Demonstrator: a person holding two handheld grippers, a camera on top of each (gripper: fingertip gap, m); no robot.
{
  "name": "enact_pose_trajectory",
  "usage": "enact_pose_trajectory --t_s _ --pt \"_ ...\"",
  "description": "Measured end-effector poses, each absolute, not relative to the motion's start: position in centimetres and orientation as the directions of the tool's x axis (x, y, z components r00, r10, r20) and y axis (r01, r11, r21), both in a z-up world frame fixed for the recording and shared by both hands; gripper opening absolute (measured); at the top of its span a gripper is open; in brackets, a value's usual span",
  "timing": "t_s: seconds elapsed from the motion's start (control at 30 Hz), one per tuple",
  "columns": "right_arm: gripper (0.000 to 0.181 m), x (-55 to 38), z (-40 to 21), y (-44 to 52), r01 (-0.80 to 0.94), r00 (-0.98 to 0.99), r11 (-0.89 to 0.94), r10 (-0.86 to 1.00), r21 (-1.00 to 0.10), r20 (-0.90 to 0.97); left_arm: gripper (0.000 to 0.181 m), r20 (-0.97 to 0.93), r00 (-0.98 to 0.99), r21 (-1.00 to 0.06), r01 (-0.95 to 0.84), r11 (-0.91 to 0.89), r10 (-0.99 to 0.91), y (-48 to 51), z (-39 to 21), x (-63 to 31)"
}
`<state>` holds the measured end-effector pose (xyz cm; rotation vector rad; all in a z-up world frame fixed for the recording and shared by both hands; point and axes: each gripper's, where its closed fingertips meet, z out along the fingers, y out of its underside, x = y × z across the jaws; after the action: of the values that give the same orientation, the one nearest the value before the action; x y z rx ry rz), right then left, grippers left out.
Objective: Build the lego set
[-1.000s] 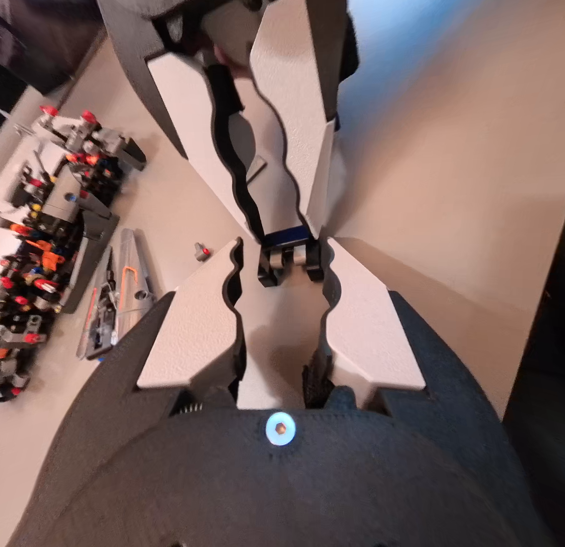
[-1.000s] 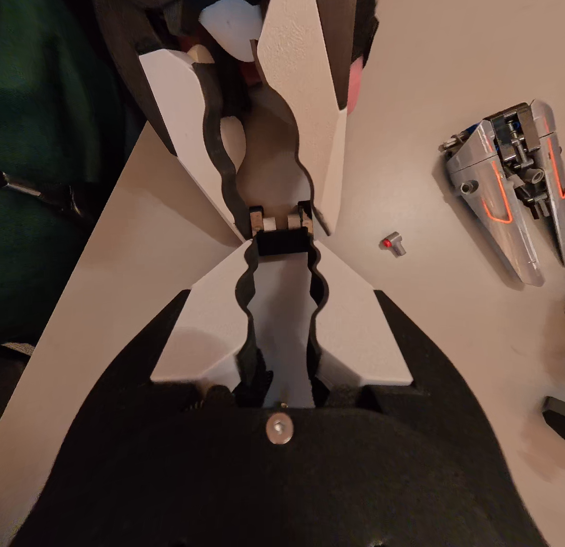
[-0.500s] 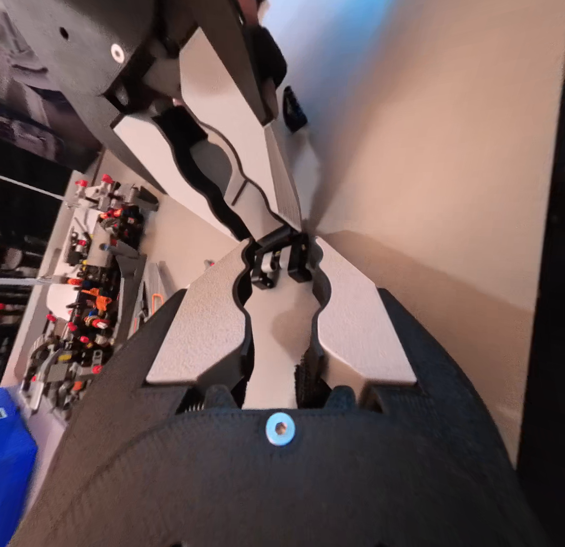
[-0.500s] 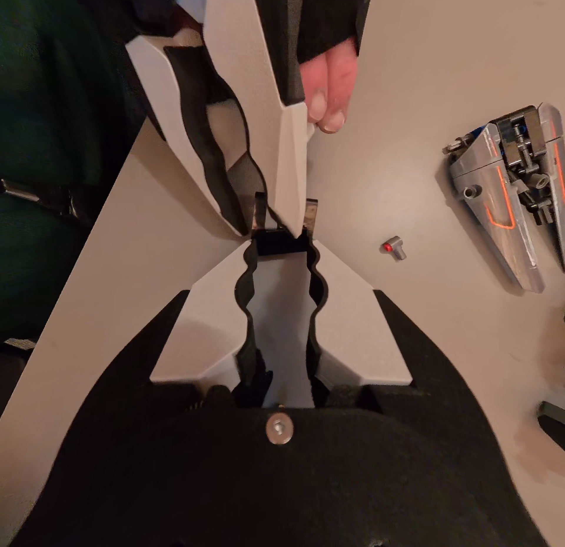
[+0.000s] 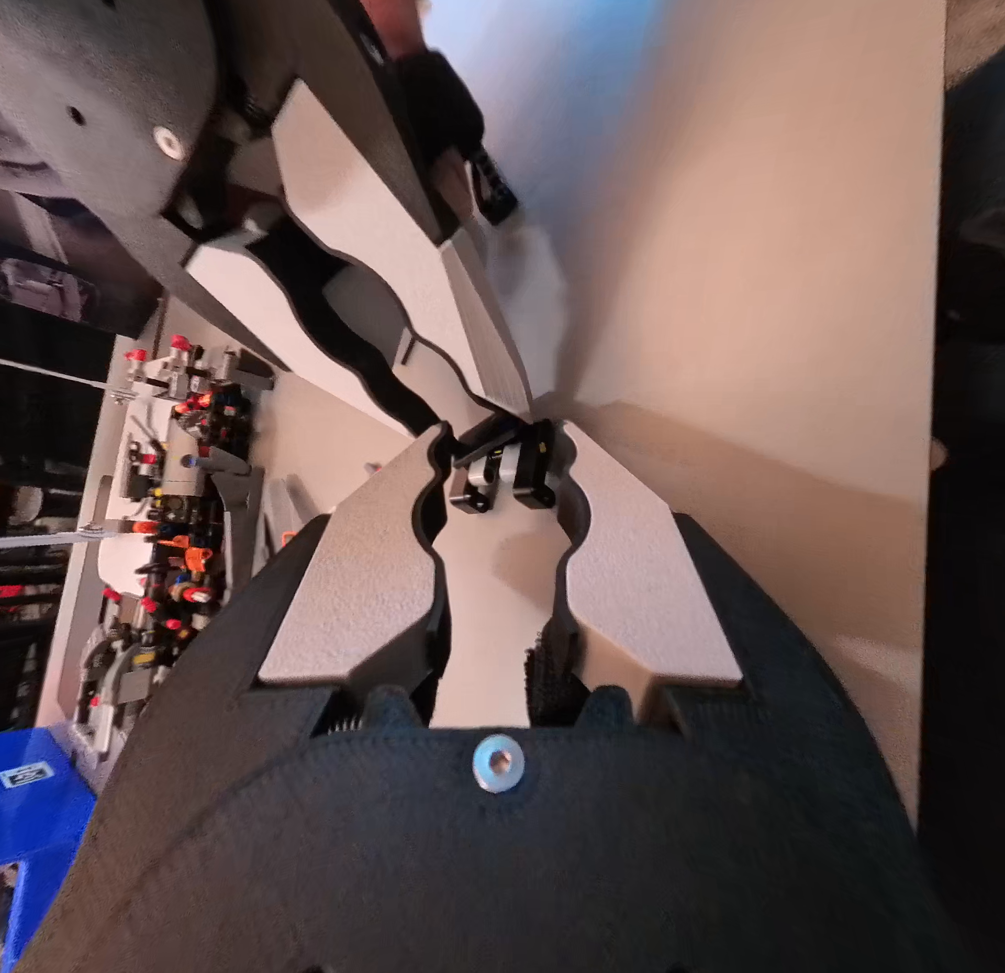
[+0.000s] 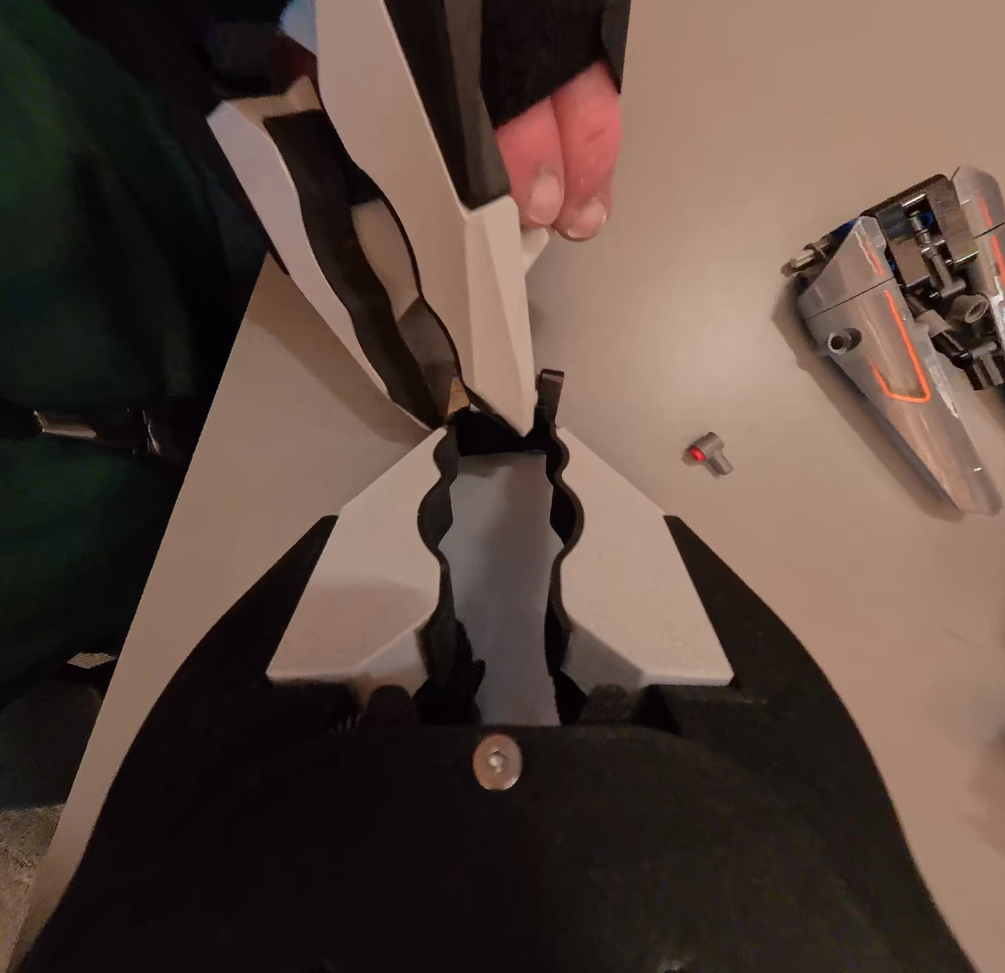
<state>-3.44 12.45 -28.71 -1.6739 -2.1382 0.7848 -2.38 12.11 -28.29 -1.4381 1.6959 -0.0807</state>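
Left gripper (image 5: 503, 446) and right gripper (image 6: 497, 441) both clenched on one small black lego assembly (image 5: 503, 471), above counter (image 6: 707, 305) edge

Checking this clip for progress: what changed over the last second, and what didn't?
The left gripper has rolled about the small black and grey lego assembly, which now sits tilted at its fingertips. The right gripper stayed shut on the assembly. The loose grey pin and wedge-shaped hull section lie unmoved on the table.
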Motion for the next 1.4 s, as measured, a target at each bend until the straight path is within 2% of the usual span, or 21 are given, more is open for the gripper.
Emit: enact_pose_trajectory --t_s 0.17,0.47,0.53,0.8,1.13,1.27,1.4 --pt "0.03 -3.6 -28.7 12.3 0.803 -0.248 0.153 0.965 -0.576 -0.089 0.024 -0.56 0.039 -0.556 -0.759 0.339 -0.828 11.8 -28.9 -2.4" --pt "0.037 -3.4 -28.4 12.3 0.778 -0.24 0.145 0.968 -0.611 -0.077 0.023 -0.514 0.09 -0.615 -0.732 0.293 -0.853 11.9 -29.0 -2.5" --pt "0.032 -3.4 -28.3 12.4 0.759 -0.255 0.162 0.965 -0.631 -0.058 0.022 -0.51 0.093 -0.624 -0.724 0.293 -0.855 11.9 -29.0 -2.5" --pt "0.03 -3.6 -28.8 12.5 0.743 -0.272 0.18 0.961 -0.645 -0.045 0.023 -0.507 0.103 -0.63 -0.721 0.287 -0.856 12.0 -29.0 -2.6" --pt "0.029 -4.0 -28.2 12.5 0.728 -0.247 0.145 0.967 -0.67 -0.059 0.04 -0.52 0.152 -0.647 -0.712 0.272 -0.84 11.9 -27.6 -3.3" --pt "0.03 -4.3 -28.7 12.2 0.738 -0.235 0.127 0.969 -0.663 -0.076 0.037 -0.533 0.106 -0.609 -0.737 0.294 -0.839 11.7 -28.4 -3.3" --pt "0.03 -4.4 -28.7 11.9 0.739 -0.232 0.128 0.97 -0.661 -0.073 0.025 -0.539 0.084 -0.592 -0.746 0.306 -0.838 11.6 -28.9 -3.2"
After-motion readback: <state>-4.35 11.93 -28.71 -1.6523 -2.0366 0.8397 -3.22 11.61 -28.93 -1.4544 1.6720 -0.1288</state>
